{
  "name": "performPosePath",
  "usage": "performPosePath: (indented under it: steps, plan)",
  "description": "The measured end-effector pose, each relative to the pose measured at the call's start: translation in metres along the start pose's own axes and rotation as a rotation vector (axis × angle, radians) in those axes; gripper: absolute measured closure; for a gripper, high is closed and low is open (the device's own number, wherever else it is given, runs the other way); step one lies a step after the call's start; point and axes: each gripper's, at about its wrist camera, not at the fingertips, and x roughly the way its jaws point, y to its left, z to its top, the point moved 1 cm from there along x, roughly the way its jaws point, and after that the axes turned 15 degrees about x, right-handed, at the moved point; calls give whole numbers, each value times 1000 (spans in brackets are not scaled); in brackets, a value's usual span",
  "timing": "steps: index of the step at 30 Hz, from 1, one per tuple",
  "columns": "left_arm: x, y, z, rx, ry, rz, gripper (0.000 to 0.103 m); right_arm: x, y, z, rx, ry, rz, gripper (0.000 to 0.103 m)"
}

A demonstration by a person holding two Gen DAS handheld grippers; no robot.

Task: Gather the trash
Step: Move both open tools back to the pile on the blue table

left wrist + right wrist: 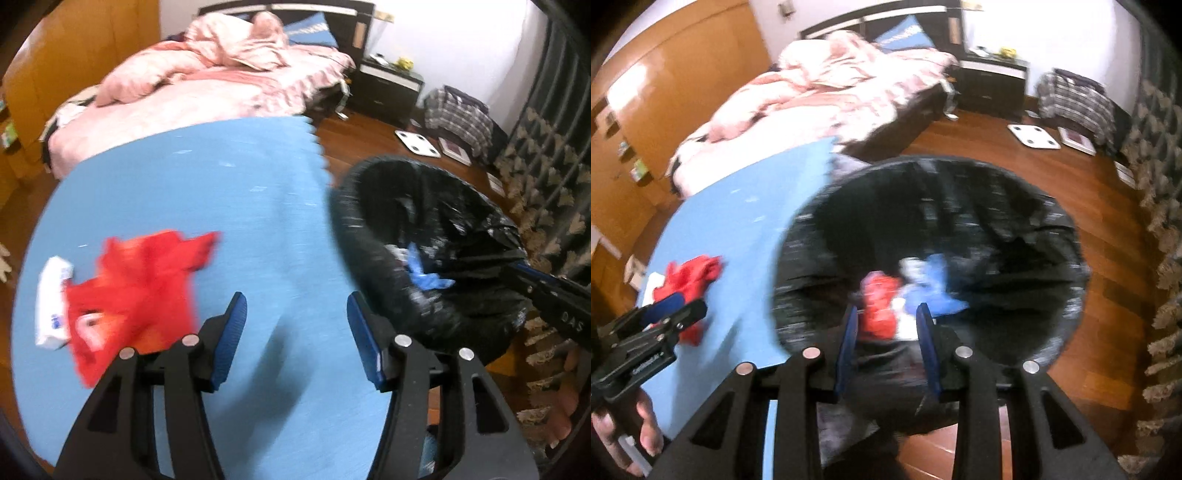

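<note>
A crumpled red plastic bag lies on the blue tablecloth, with a white packet against its left side. My left gripper hangs open over bare cloth just right of the bag, with nothing between its fingers. In the right wrist view my right gripper is open above the black-lined trash bin. Red trash, white trash and blue trash lie inside the bin below it, and the pads press on nothing. The picture is blurred.
The bin stands on the wooden floor at the table's right edge. Behind are a bed with pink bedding, a dark nightstand, a white scale and a plaid bag. A patterned curtain hangs on the right.
</note>
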Motion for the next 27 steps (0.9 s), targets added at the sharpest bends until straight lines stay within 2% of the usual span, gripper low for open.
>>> performPosePath:
  steps: [13, 19, 27]
  plan:
    - [-57, 155, -87, -175, 8, 183, 45, 13, 164, -66, -164, 48, 156, 70]
    - [-68, 195, -114, -229, 9, 212, 44, 25, 212, -84, -214, 54, 181, 70]
    - [-61, 214, -130, -256, 5, 202, 42, 51, 249, -95, -244, 67, 175, 70]
